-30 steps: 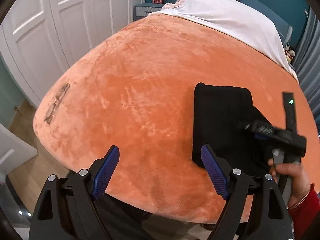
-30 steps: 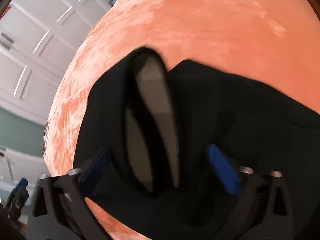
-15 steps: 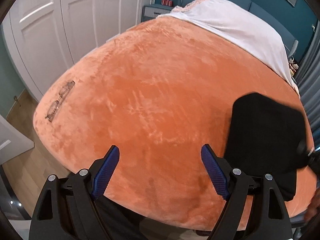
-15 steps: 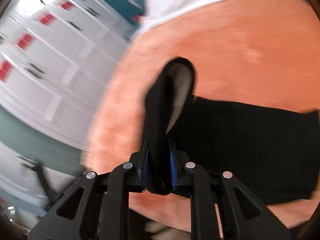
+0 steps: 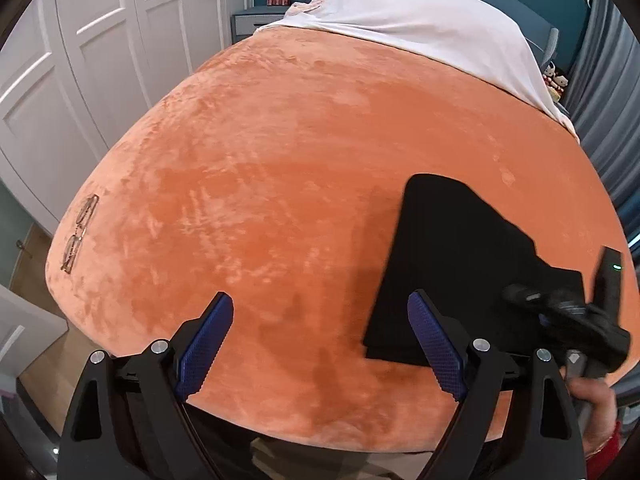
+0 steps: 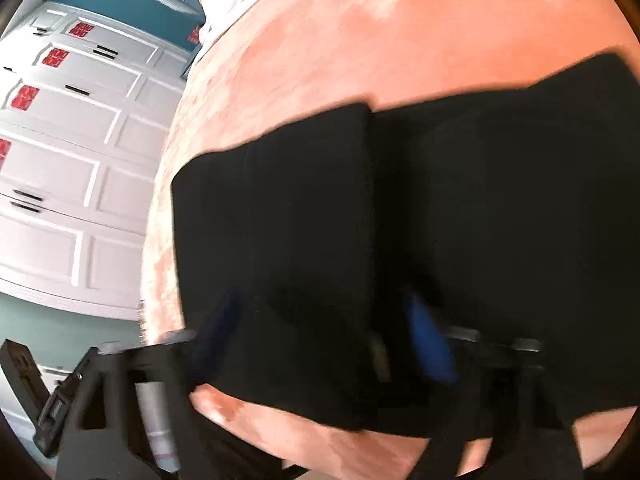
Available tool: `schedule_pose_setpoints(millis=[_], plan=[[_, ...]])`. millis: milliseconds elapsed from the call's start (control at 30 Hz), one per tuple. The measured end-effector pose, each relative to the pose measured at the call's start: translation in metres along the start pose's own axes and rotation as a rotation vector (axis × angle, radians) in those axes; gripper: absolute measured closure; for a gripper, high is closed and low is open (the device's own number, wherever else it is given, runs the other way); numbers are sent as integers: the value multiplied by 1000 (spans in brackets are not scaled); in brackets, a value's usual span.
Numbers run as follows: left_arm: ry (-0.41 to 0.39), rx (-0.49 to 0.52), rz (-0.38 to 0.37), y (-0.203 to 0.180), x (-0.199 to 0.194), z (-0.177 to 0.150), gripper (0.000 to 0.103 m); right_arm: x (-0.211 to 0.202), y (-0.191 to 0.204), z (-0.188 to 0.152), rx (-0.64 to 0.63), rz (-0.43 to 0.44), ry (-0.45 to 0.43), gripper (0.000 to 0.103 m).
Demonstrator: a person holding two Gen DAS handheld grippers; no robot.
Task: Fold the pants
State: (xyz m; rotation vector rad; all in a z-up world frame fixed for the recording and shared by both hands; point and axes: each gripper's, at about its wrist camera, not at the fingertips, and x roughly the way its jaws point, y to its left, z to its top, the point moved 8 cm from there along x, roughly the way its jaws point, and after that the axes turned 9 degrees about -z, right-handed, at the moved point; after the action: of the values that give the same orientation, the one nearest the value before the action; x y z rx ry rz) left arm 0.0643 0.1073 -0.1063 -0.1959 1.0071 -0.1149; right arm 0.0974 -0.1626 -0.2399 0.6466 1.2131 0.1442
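A: Two grippers, both with jaws apart. The left gripper (image 5: 320, 344) hovers over bare blanket (image 5: 280, 168), holding nothing; the right gripper (image 6: 324, 340) sits low over the pants (image 6: 400, 220), its blue pads blurred but clearly spread, with cloth between and under them.

B: And the pants?

A: They lie as a dark folded rectangle (image 5: 448, 264) at the near right edge of the bed, flat on the blanket.

B: So what makes this step go well?

A: Probably pressing and squaring. The layered edges look slightly stepped; nudging them flush, without dragging the stack toward the bed edge, should keep the fold tidy.
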Motion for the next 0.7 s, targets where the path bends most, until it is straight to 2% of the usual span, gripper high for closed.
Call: schedule_pose_setpoints(millis=[33, 100, 167, 200, 233, 267, 333, 400, 433, 500, 533, 600, 700], plan=[[-1, 9, 6, -4, -2, 1, 16, 1, 12, -3, -22, 14, 14, 87], [-7, 29, 24, -6, -5, 2, 16, -24, 42, -1, -76, 99, -27, 87], [-16, 41, 44, -5, -9, 5, 16, -66, 71, 2, -124, 177, -91, 88], [-17, 39, 48, -4, -10, 6, 16, -103, 83, 4, -160, 212, -144, 88], [-18, 30, 49, -1, -9, 6, 16, -125, 86, 4, -181, 222, -179, 88], [-13, 20, 50, 1, -7, 6, 16, -147, 83, 6, -198, 212, -216, 88], [4, 2, 47, 4, -1, 5, 16, -190, 60, 8, -215, 127, -292, 88], [19, -7, 35, 2, 4, 3, 16, -210, 22, 10, -206, -11, -334, 88], [23, -8, 27, 1, 7, 2, 16, -216, -6, 10, -188, -120, -338, 88], [31, 2, 22, -3, 12, 0, 16, -216, -36, 11, -153, -201, -323, 87], [34, 9, 26, -3, 13, 0, 16, -208, -38, 7, -142, -219, -302, 87], [35, 13, 38, 0, 15, -1, 16, -186, -22, 0, -154, -217, -265, 87], [35, -3, 47, 13, 14, -1, 16, -145, 51, 5, -266, -109, -200, 87]])
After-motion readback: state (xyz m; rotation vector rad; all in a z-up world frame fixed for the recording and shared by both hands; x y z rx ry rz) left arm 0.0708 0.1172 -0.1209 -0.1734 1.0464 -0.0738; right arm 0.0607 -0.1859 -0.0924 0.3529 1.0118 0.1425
